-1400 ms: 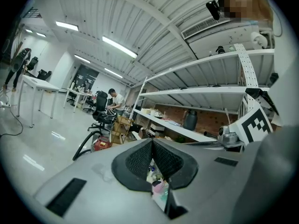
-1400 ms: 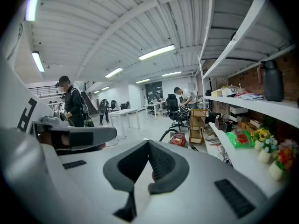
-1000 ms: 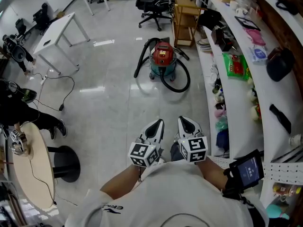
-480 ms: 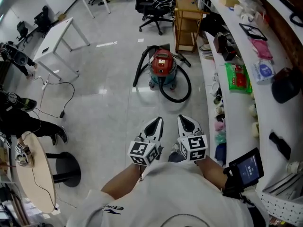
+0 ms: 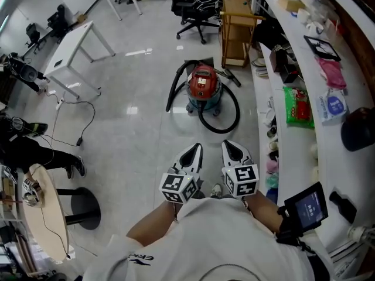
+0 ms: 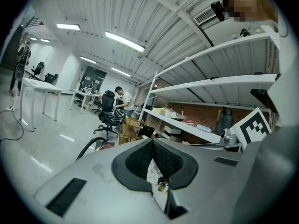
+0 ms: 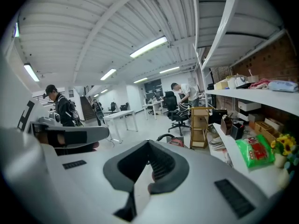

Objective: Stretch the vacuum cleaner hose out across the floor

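We see the glossy floor bearing the vacuum, its hose looped around it; a cart stands behind the vacuum, a cable well left.

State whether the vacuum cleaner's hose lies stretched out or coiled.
Coiled: the black hose curves in a loop beside the red vacuum cleaner.

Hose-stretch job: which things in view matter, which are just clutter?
Job:
- vacuum cleaner
- hose, looped beside it
- left gripper and right gripper, both shut, empty

Clutter:
- wooden cart
- office chair
- white table
- round table
- green packet
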Available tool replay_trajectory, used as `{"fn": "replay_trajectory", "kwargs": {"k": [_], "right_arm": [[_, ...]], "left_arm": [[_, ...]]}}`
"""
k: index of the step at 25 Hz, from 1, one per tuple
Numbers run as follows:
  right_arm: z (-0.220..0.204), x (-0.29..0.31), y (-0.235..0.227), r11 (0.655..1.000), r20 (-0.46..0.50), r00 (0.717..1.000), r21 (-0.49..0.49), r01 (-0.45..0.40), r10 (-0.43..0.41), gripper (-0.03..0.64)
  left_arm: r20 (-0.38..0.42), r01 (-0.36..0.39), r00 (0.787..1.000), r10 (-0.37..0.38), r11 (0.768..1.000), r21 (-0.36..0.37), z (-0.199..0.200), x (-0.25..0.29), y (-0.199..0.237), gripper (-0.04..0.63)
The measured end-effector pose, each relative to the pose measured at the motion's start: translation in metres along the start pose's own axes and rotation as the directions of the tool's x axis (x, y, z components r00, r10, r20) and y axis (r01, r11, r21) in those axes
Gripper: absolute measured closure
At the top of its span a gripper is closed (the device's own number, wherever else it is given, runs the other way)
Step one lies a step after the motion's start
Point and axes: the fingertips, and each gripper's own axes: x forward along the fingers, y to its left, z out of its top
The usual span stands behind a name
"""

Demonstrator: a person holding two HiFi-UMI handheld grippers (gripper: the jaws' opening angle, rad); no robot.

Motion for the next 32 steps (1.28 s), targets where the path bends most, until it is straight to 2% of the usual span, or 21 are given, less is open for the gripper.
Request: {"fn": "replay_trajectory", "kwargs": {"k": [8,14,22,32], "right_arm": [[0.013,0.049,-0.018,1.000,-0.012,1.000,0.003,0.016,-0.016,0.615],[0.036,0.103,-0.027,0.999,-0.015,0.999,0.002,0.048,-0.048,0.615],[0.076,0.186,-0.016,0.996,-0.006,0.996,-0.014,0.085,-0.085,0.615],[0.096,0.266,0.002,0.994,-0.020,0.994,-0.004,0.112,-0.112,0.615]], "left_arm": [[-0.010,0.003,1.000,-0.002,1.000,0.007,0.014,0.041,0.039,0.592],[-0.027,0.040,0.999,-0.039,0.999,0.002,0.033,0.084,0.083,0.592],[-0.027,0.076,0.997,-0.076,0.997,0.006,0.071,0.128,0.159,0.592],[-0.042,0.061,0.997,-0.061,0.998,-0.008,0.090,0.148,0.243,0.592]]}}
